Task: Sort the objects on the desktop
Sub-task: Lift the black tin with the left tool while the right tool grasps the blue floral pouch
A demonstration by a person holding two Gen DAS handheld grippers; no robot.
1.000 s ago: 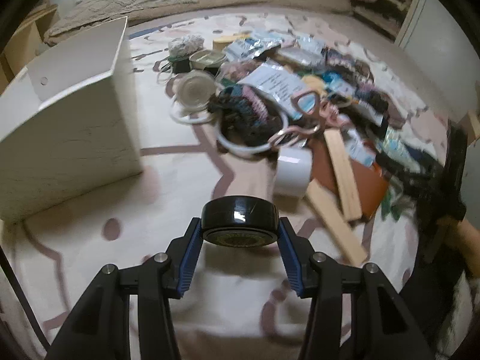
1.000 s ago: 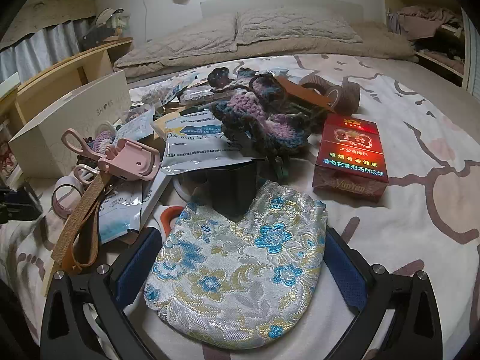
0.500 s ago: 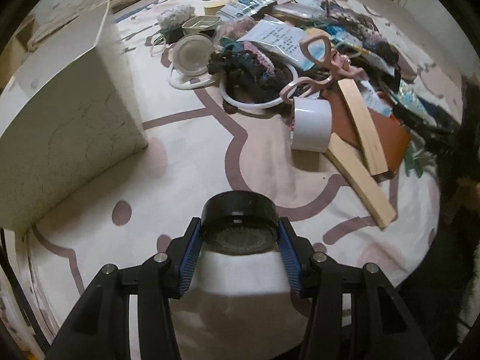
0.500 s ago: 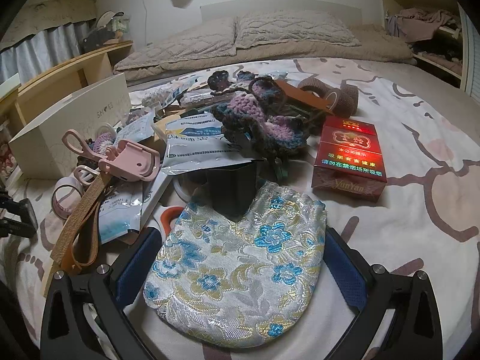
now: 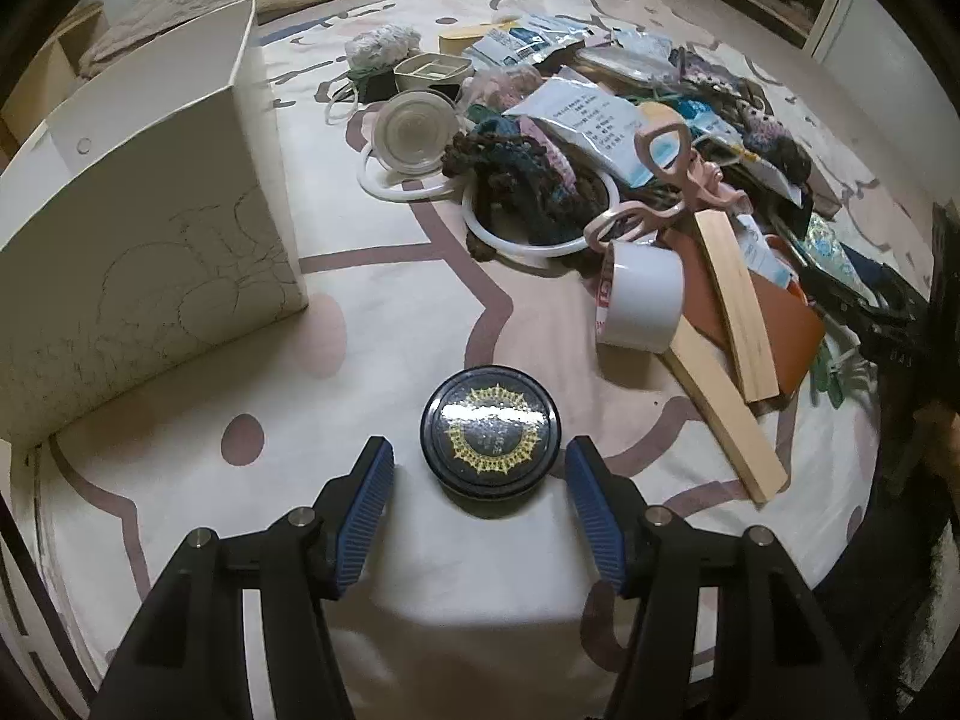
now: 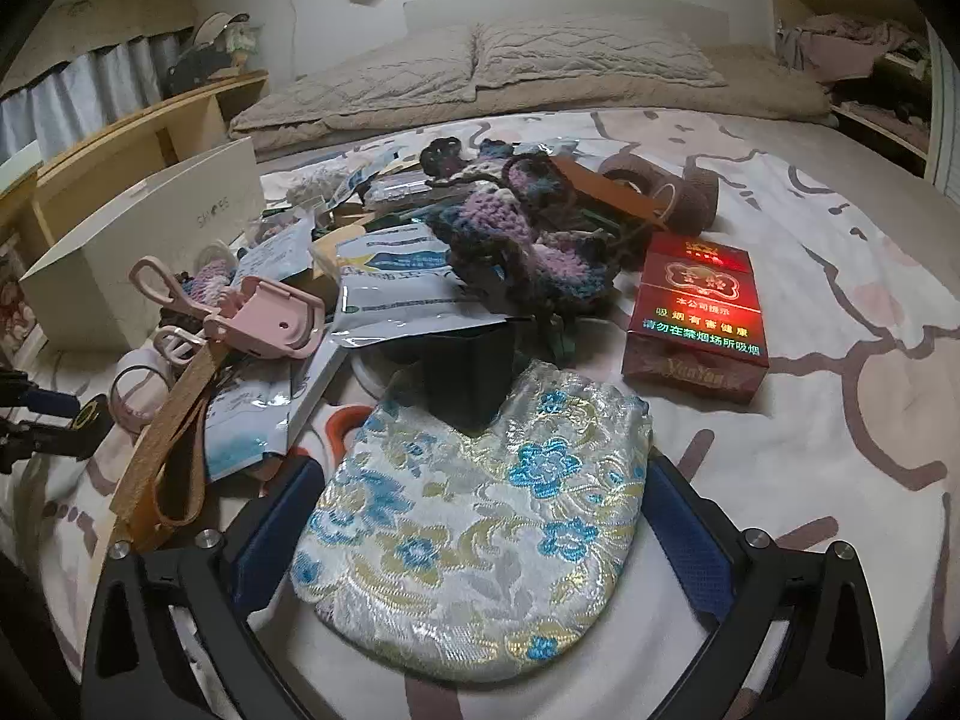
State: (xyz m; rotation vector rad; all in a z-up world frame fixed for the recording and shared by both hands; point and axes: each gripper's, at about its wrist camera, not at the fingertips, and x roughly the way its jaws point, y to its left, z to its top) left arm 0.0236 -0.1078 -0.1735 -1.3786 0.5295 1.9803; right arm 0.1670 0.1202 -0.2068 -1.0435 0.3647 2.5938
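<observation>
Containers first: ahead and to the left of the left gripper (image 5: 480,468) stands a white box (image 5: 150,252), upright on the bed (image 5: 390,312); its inside is hidden from this view. Farther ahead a clear round lid (image 5: 414,132) lies on a white ring, and a small beige tray (image 5: 433,71) sits beyond it, contents too small to tell. A roll of white tape (image 5: 642,306) lies on its side ahead and to the right, touching 2 wooden slats (image 5: 729,324).

The round tin (image 5: 491,429) rests flat on the bed between the left jaws, which stand apart with a gap on each side of it. Its lid is black and glossy with a gold sunburst ring.

The right gripper (image 6: 474,516) has its jaws spread wide, 1 on each side of a brocade pouch (image 6: 474,534), pale silver with blue flowers and gold scrolls; whether the blue pads touch the cloth I cannot tell. A dark square cup (image 6: 468,372) stands just ahead of the pouch, and a red cigarette pack (image 6: 696,312) lies ahead to the right.
</observation>
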